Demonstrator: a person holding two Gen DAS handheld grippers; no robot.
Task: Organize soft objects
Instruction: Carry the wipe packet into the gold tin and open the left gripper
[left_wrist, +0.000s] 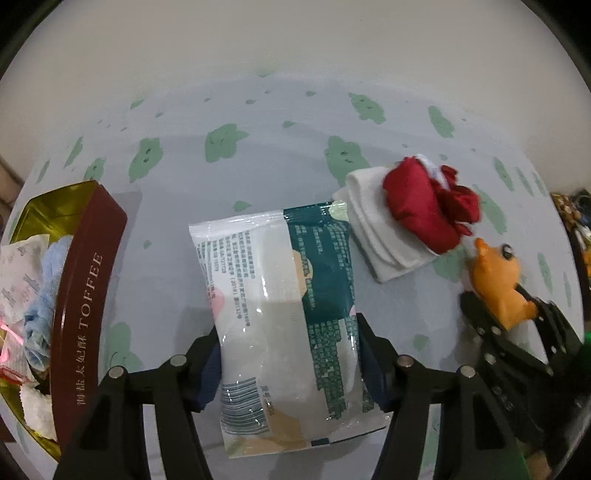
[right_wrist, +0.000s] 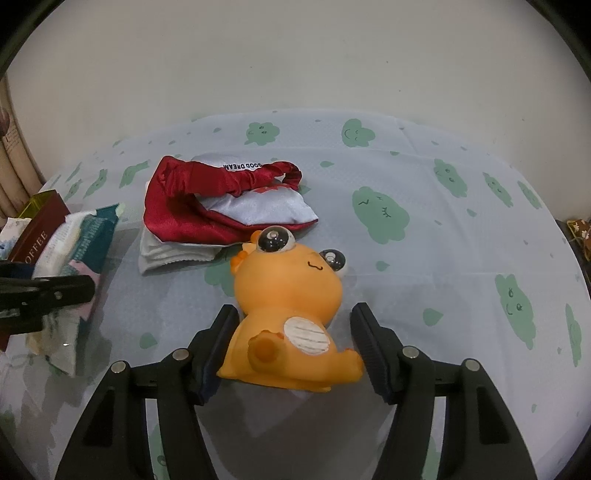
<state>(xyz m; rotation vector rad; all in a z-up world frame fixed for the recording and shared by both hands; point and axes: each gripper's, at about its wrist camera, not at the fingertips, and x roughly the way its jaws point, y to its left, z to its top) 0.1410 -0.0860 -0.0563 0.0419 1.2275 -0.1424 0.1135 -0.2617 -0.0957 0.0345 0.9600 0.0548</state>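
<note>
Jaws of left gripper (left_wrist: 290, 369) clamped on the pack (left_wrist: 277, 314), one pad on each long edge. Seems lifted off the desk (left_wrist: 258, 147), judging by the tilt and the shadow under it in the right view. Jaws of right gripper (right_wrist: 293, 354) set around the toy (right_wrist: 288, 295), which lies on its side: left pad against its back, right pad at its foot, so probably a light hold near the base.

Partly done, by the look of it. Tin (left_wrist: 88, 295) at 9 o'clock in the left view, already holding a blue cloth (left_wrist: 44, 295) and some sachets (left_wrist: 18, 273). Left to do: pack and toy, both in hand but neither in the tin, plus the towel (left_wrist: 373, 229) and the mask (left_wrist: 421, 206) on top of it, untouched at 2 o'clock from the pack. Roughly halfway, assuming the tin is the goal.

Hard to make out:
- Tin cut off by the frame edge at 8 o'clock, so no telling how full or how much room remains.
- Red-and-white item in the tin at 8 o'clock, unidentified.
- Print on the pack too small to read.
- Towel mostly hidden under the mask in the right view.
- Firmness of the right pad against the toy's foot unclear.
- No hands or sleeves visible.
</note>
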